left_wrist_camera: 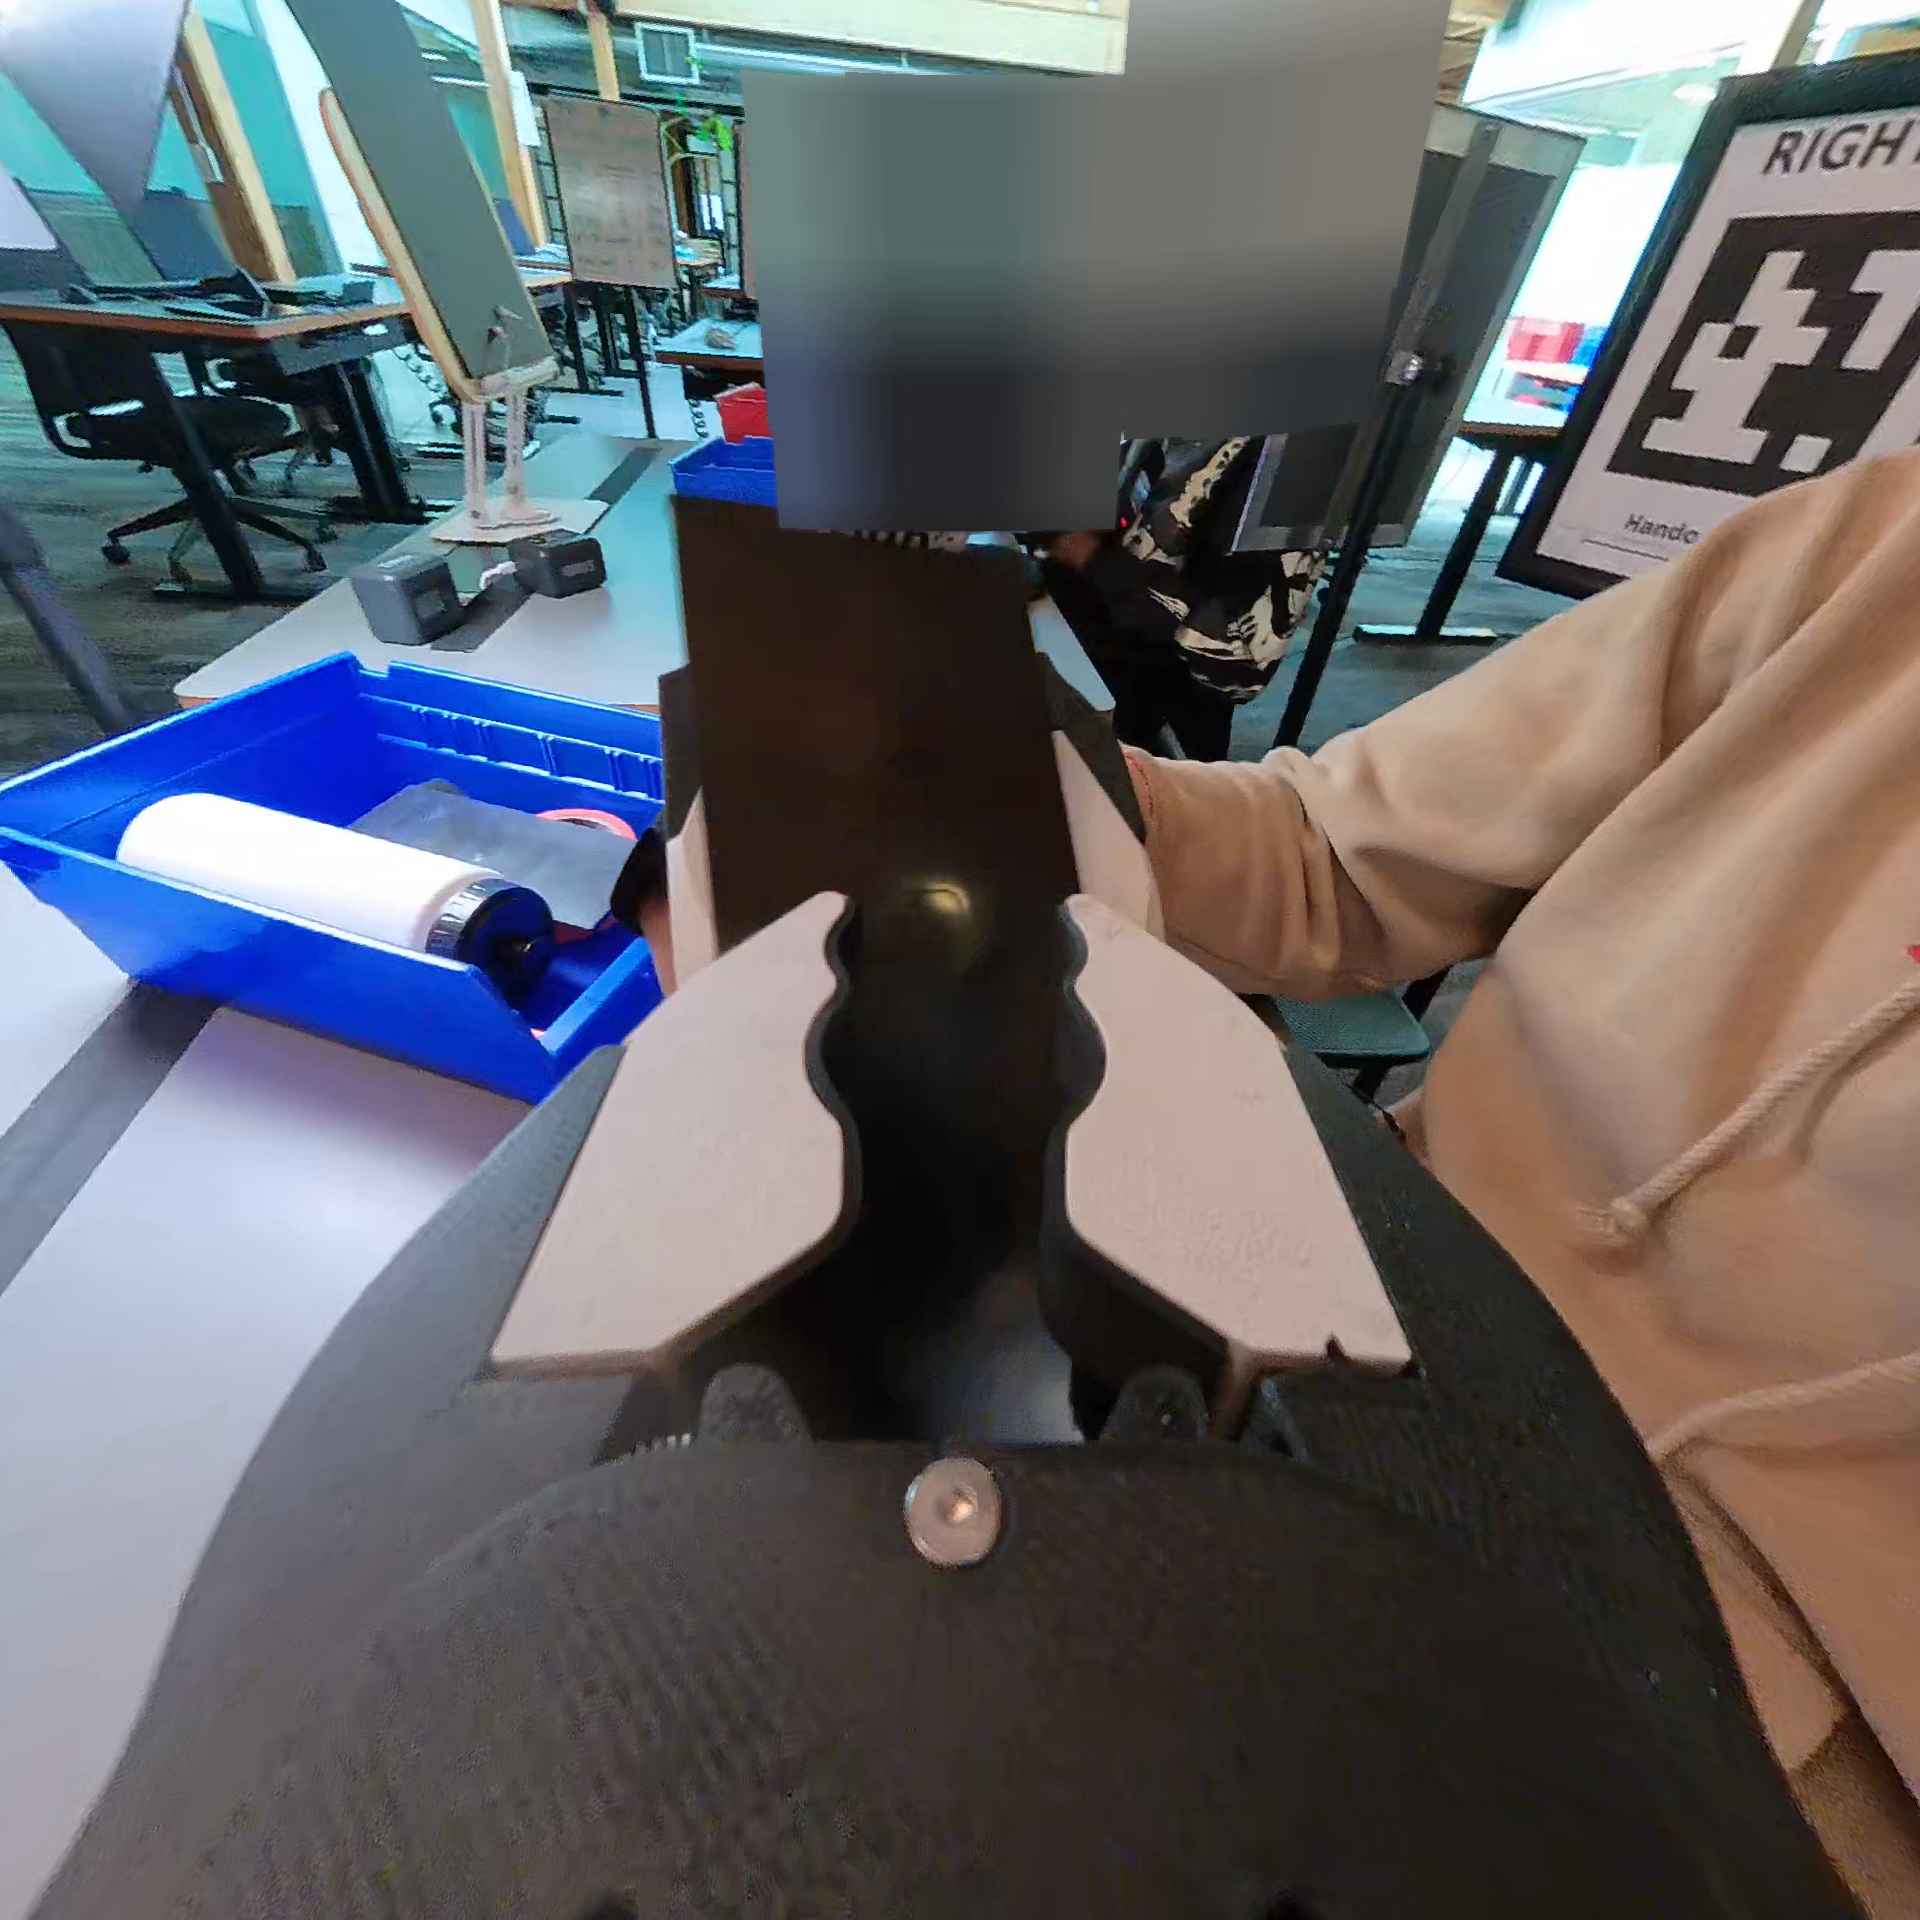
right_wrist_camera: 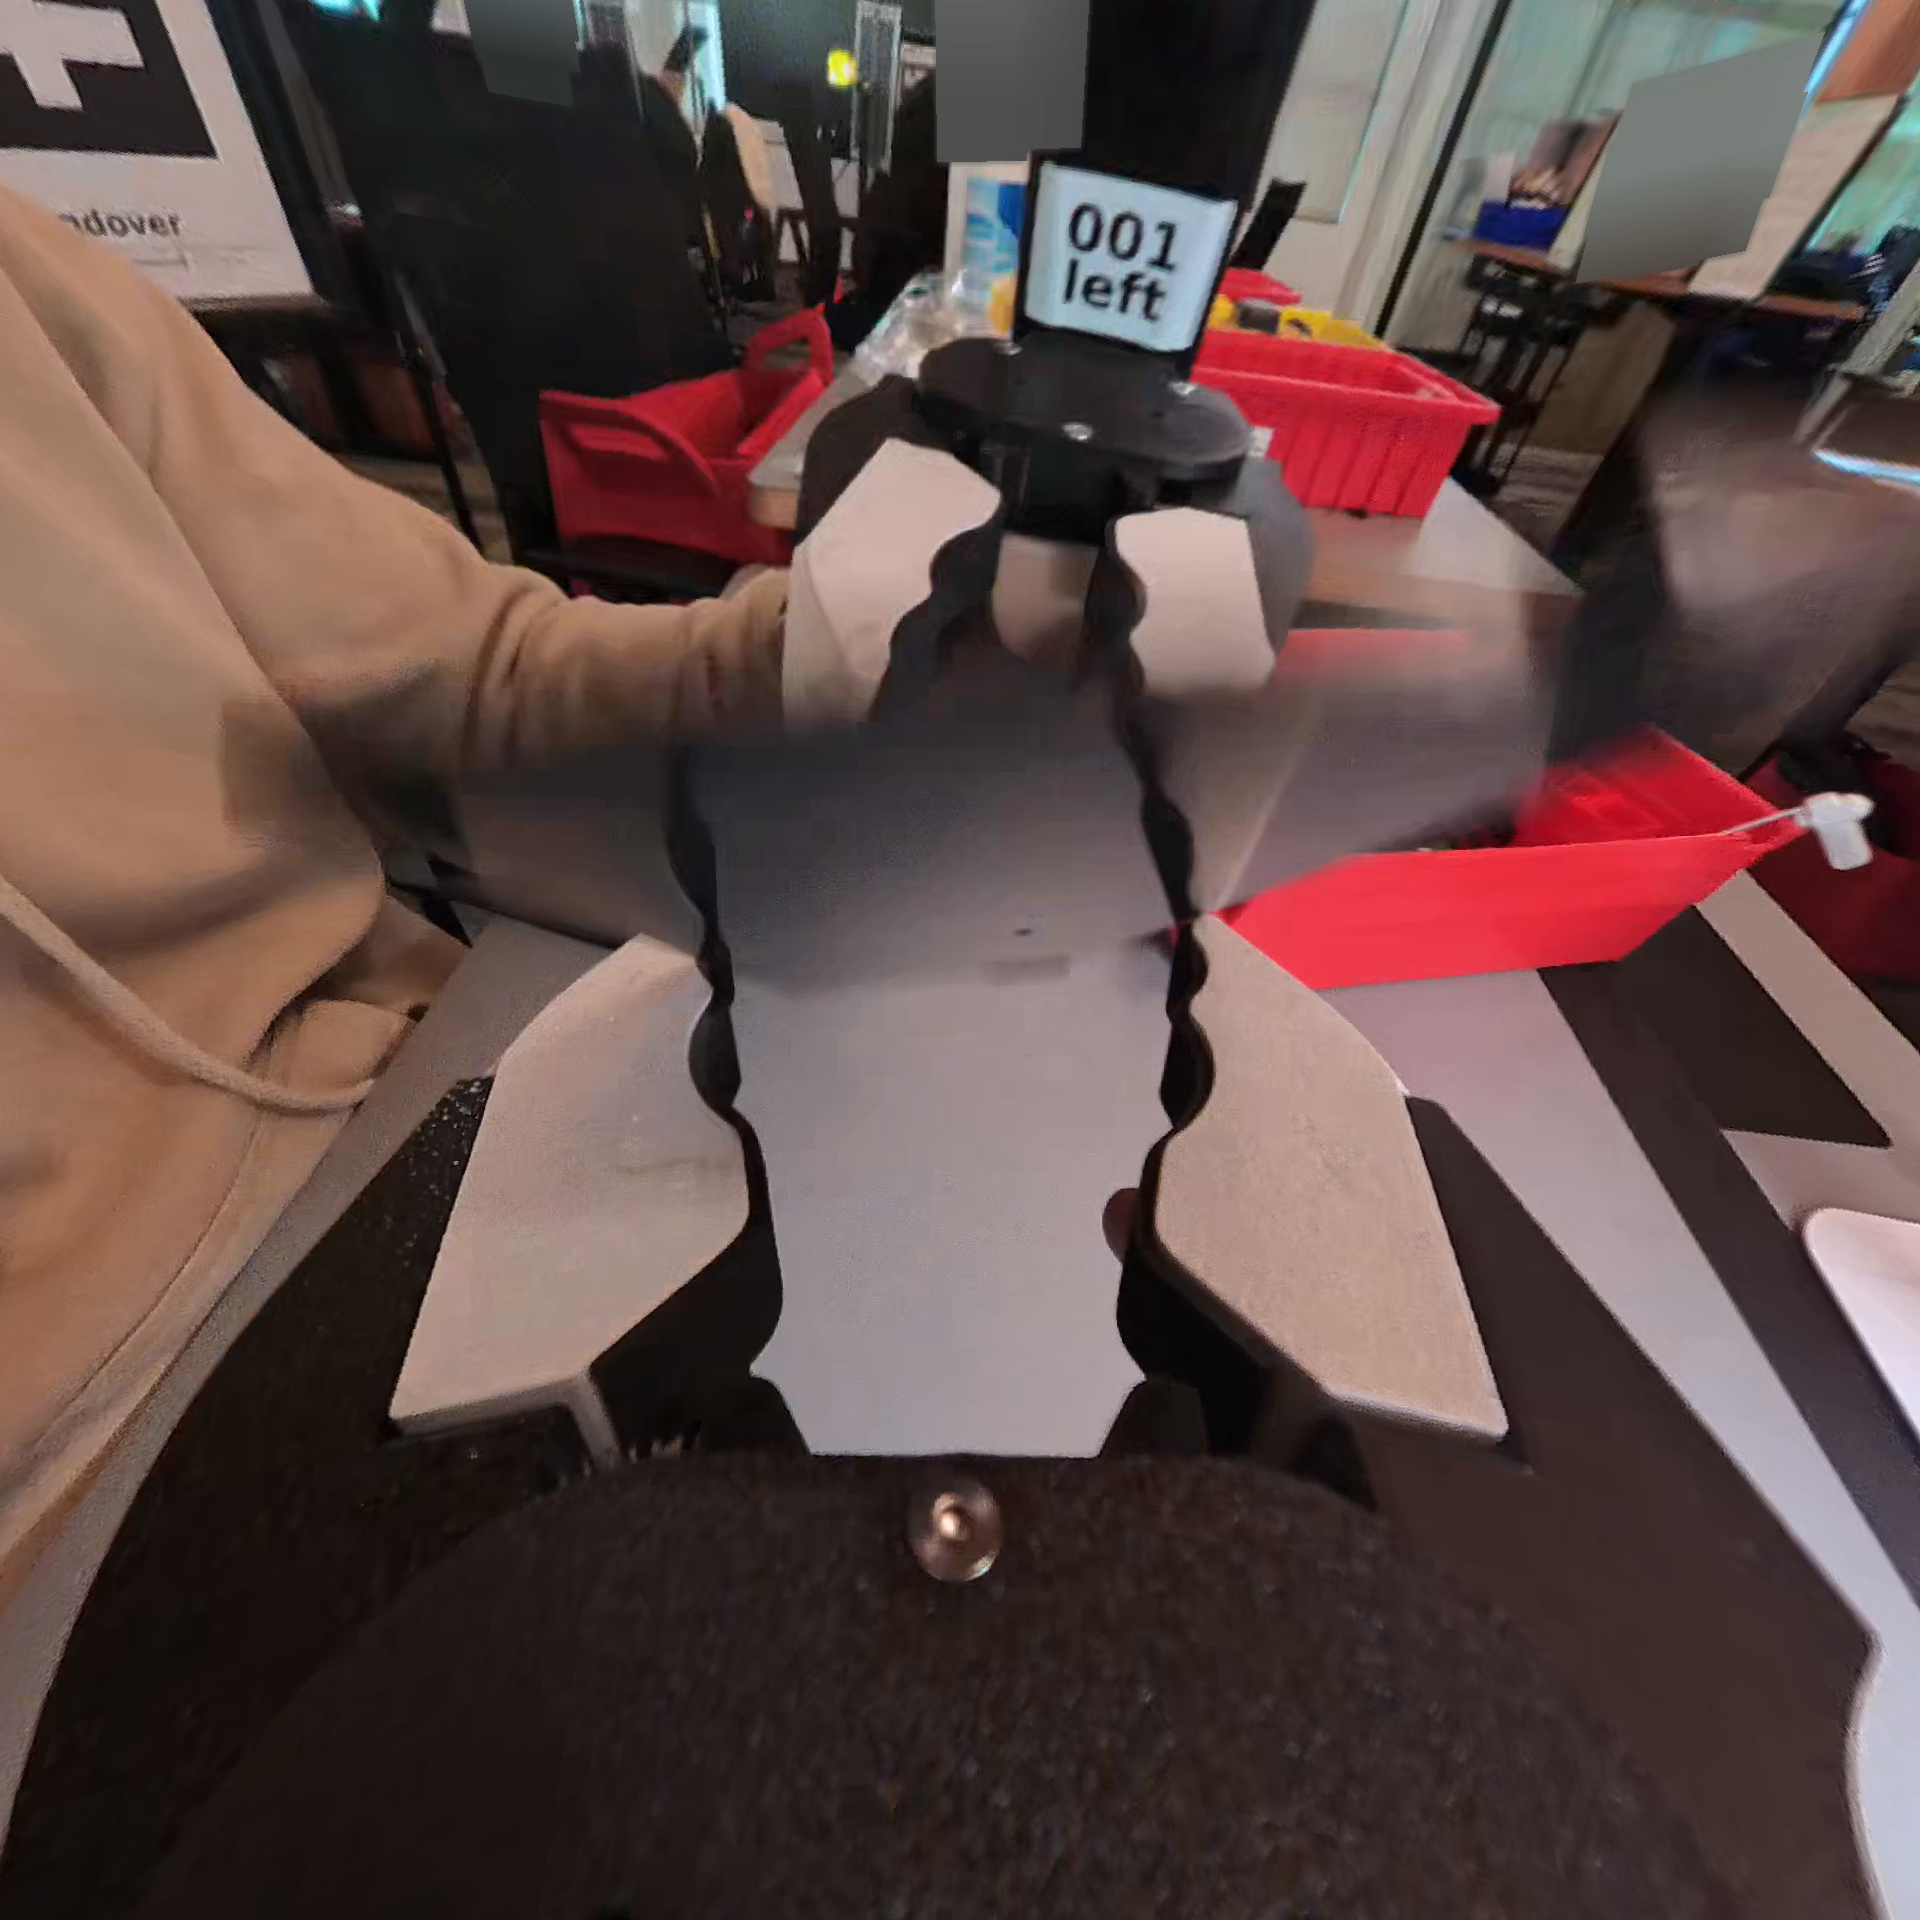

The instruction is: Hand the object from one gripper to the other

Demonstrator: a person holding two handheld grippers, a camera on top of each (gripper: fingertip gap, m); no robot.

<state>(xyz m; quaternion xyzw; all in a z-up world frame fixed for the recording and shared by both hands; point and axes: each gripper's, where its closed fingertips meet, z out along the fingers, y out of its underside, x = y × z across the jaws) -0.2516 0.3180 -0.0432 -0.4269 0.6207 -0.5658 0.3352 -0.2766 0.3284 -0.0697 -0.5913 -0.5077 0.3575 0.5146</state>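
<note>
The left gripper is sitting nearest, its pale fingers standing partly apart with a dark gap between them. Their tips are reaching the near end of the dark panel, the task's object. Whether they are pinching it I cannot tell, since the gap is all shadow.

The dark panel is rising upright just beyond those tips. From the right wrist view, the right gripper is standing wide open to the panel's full width. Its wavy pads are lying against both edges of the panel, so it appears to be gripping it. The middle of that view is blurred.

A beige sleeve is reaching in on the right of the panel. On its left a blue bin is resting on the grey table, holding a white roll.

Beyond the panel in the right wrist view, a white tag is standing on the left gripper's body, and red bins are sitting to the right. Far right of the panel in the left wrist view, a black-and-white marker board is standing.
</note>
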